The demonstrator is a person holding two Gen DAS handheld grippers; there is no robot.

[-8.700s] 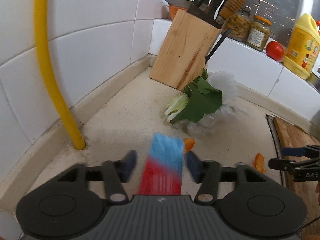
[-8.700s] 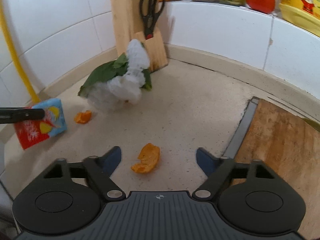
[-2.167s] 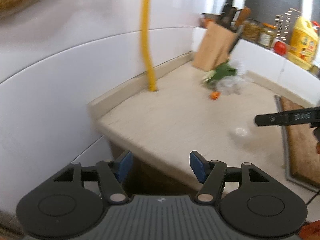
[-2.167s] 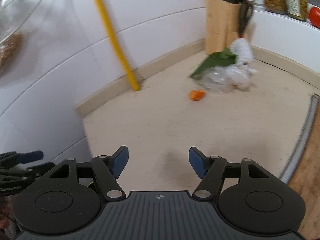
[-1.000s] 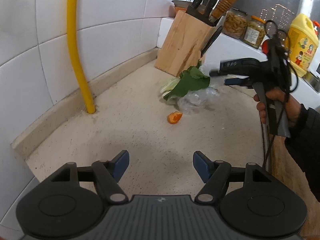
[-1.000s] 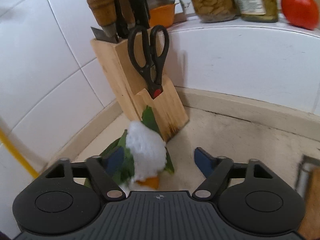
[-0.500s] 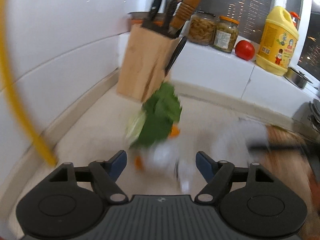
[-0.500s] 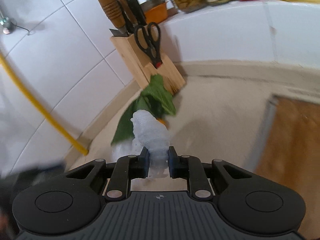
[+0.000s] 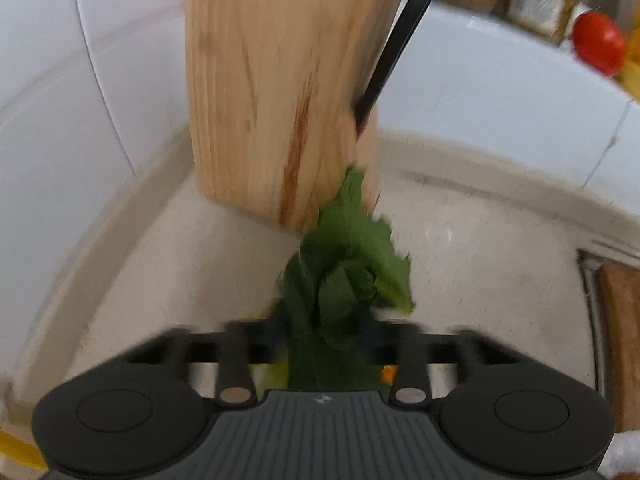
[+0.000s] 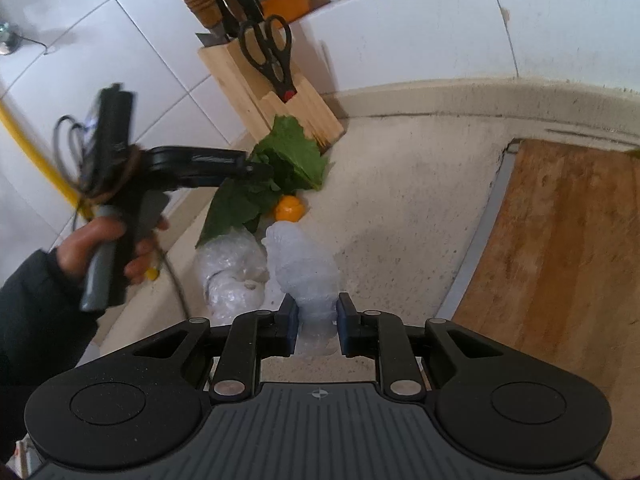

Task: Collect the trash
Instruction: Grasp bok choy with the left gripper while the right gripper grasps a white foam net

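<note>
My right gripper (image 10: pixel 317 314) is shut on a crumpled clear plastic bag (image 10: pixel 302 264) and holds it above the counter. My left gripper (image 9: pixel 324 334) is shut on a bunch of green leaves (image 9: pixel 344 276), close in front of the wooden knife block (image 9: pixel 276 92). The left gripper also shows in the right wrist view (image 10: pixel 256 170), with the leaves (image 10: pixel 280 164) at its tips. An orange peel piece (image 10: pixel 289 208) lies on the counter beside the leaves. More crumpled plastic (image 10: pixel 232 270) hangs or lies left of the held bag.
The knife block (image 10: pixel 276 92) with scissors (image 10: pixel 268 56) stands in the tiled corner. A wooden cutting board (image 10: pixel 560 248) lies at the right. A tomato (image 9: pixel 598 44) and jars sit on the ledge. A yellow pipe (image 10: pixel 32 152) runs up the left wall.
My left gripper moved in towards the knife block and closed on the leaves. My right gripper stays shut on the plastic bag and has pulled it back from the leaves.
</note>
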